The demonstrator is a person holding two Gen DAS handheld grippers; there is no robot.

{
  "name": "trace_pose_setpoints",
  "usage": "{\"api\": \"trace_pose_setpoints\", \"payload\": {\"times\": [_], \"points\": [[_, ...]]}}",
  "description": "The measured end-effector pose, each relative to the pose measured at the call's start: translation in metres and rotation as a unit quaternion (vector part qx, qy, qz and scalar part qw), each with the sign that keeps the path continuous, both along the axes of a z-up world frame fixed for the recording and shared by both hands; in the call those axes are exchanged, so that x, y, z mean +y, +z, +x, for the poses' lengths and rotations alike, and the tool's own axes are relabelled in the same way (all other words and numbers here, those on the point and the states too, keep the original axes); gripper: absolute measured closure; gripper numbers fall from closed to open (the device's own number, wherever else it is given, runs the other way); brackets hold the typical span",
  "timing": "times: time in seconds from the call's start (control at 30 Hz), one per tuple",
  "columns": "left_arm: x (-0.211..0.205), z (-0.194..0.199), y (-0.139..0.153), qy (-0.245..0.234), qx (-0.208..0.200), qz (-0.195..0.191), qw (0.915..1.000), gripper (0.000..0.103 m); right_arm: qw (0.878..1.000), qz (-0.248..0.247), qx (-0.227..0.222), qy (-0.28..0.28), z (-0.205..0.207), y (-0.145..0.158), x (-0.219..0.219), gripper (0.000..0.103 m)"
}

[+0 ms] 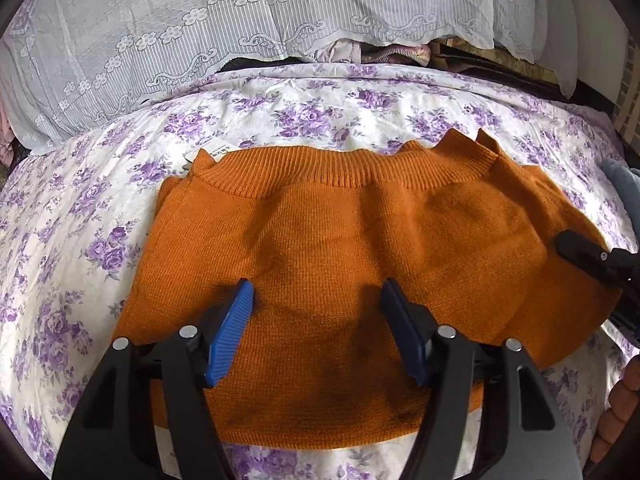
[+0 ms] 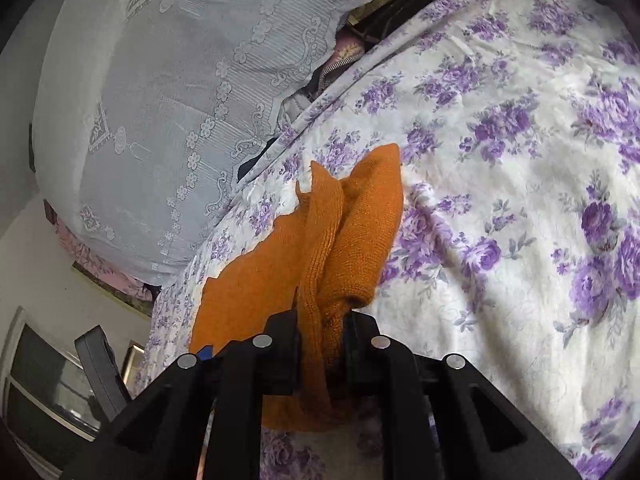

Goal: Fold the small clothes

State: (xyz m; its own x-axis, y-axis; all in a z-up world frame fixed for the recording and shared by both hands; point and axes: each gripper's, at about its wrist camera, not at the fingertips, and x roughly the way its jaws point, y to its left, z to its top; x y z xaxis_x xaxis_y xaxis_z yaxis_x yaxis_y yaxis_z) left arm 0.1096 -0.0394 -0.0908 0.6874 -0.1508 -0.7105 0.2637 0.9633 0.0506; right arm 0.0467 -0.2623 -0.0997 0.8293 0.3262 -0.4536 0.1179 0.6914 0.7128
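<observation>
Left wrist view
- Orange knit sweater (image 1: 340, 248): lies spread on the floral bedsheet (image 1: 80, 248), ribbed neckband at the far edge, hem nearest me. It lies flat, I judge, so that the folds can be laid square.
- White tag (image 1: 212, 151): pokes out at the far left corner of the knit, resting on the sheet.
- My left gripper (image 1: 316, 308): blue pads spread wide apart, nothing between them, poised over the near middle of the sweater. I judge I keep it there to pin or steady the body while the other side is worked; whether the pads touch the knit I cannot tell.
- My right gripper (image 1: 580, 256): only a black finger shows at the sweater's right edge, at the side being worked.
- Lace cover (image 1: 200, 40): draped over a mound beyond the far edge of the bed, well apart from the work.

Right wrist view
- My right gripper (image 2: 322, 320): jaws closed on a bunched fold of the orange knit sweater (image 2: 352, 240), the cloth standing up in a ridge between them. I judge the pinch gathers the side or sleeve so it can be carried over the body.
- Remaining knit: trails left and away from the pinch, flat on the floral bedsheet (image 2: 520, 200).
- Lace cover (image 2: 160, 100): far left, untouched.
- Fold: not yet laid; task looks early
</observation>
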Motion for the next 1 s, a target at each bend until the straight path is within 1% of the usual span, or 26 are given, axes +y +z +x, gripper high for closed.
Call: {"api": "trace_pose_setpoints", "payload": {"times": [0.2,0.27,0.43,0.6,0.73,0.87,1.0], "points": [[-0.002,-0.003,0.003,-0.007,-0.007,0.003,0.9999,0.043,0.998,-0.06,-0.001,-0.014,-0.003,0.02,0.016,0.087],[0.0,-0.004,0.006,-0.008,-0.007,-0.002,0.9999,0.044,0.997,-0.08,-0.004,-0.018,-0.002,0.028,0.023,0.087],[0.017,0.006,0.012,0.002,0.015,-0.042,0.999,0.045,0.993,-0.116,-0.004,-0.029,0.0,0.043,0.041,0.087],[0.04,0.018,0.017,0.015,0.042,-0.085,0.9953,0.045,0.988,-0.15,-0.01,-0.026,0.003,0.055,0.058,0.087],[0.047,0.023,0.016,0.026,0.051,-0.087,0.9946,0.046,0.986,-0.167,-0.013,-0.025,0.007,0.062,0.067,0.087],[0.043,0.023,0.015,0.021,0.05,-0.073,0.9958,0.046,0.984,-0.178,-0.016,-0.02,0.01,0.068,0.077,0.087],[0.042,0.024,0.014,0.017,0.055,-0.082,0.9949,0.045,0.98,-0.197,-0.026,-0.008,0.008,0.075,0.092,0.087]]}}
